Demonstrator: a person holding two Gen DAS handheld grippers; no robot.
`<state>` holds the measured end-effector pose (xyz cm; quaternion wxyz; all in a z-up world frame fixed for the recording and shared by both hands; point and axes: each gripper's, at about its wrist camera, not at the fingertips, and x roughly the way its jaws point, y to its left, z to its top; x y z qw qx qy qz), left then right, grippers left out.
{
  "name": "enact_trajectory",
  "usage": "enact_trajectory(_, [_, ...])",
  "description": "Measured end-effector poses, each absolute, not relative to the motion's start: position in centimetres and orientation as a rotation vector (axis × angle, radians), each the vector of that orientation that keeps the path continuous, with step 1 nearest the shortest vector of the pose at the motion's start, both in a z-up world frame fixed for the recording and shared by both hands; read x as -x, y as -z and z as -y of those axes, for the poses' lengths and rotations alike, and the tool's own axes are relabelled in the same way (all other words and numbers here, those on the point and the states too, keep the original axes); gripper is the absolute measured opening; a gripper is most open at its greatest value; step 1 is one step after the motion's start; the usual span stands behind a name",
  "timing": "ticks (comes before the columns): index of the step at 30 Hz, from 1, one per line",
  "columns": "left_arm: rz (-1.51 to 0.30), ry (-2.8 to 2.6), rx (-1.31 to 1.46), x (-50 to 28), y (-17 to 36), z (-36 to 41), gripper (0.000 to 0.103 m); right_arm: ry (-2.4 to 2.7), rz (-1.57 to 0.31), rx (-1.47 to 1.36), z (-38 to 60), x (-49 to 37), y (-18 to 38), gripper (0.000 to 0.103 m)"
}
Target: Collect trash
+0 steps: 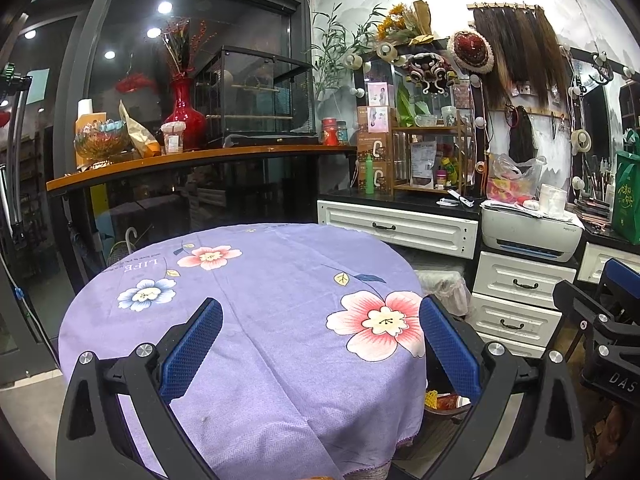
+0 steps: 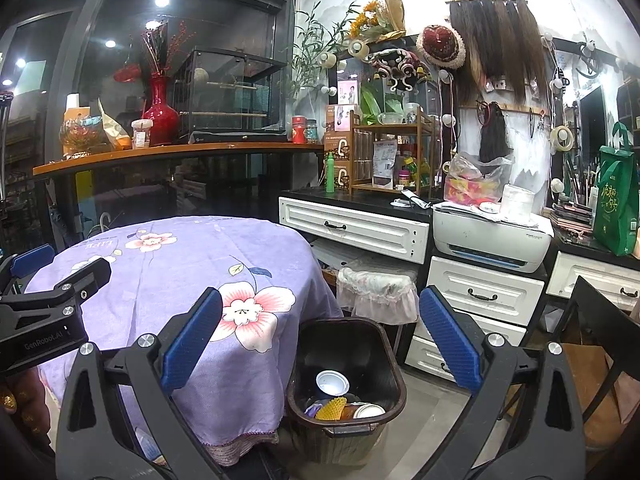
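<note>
Two grippers: left gripper [image 1: 320, 344] and right gripper [image 2: 320, 340] both stood wide apart, gripping nothing. One dark trash bin [image 2: 384, 354], low centre between right fingers, beside the table [image 2: 168, 280], held several discarded containers.

The bin [image 2: 347, 392] stands on the floor right of the table [image 2: 180, 280], cups inside.

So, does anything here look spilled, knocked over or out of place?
Nothing stands out. The purple tablecloth lies flat with nothing on it, the trash sits inside the dark bin beside the table, and both grippers, left and right, hang open and hold nothing.
</note>
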<state>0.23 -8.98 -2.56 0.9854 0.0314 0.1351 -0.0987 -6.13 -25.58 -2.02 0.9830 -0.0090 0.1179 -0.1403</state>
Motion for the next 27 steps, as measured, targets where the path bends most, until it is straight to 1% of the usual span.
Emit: enact_trajectory(27, [-0.271,0.198,-0.062,-0.15,2.65,9.13,0.098,0.279,-0.241,0.014,25.1,5.87,2.24,0.097])
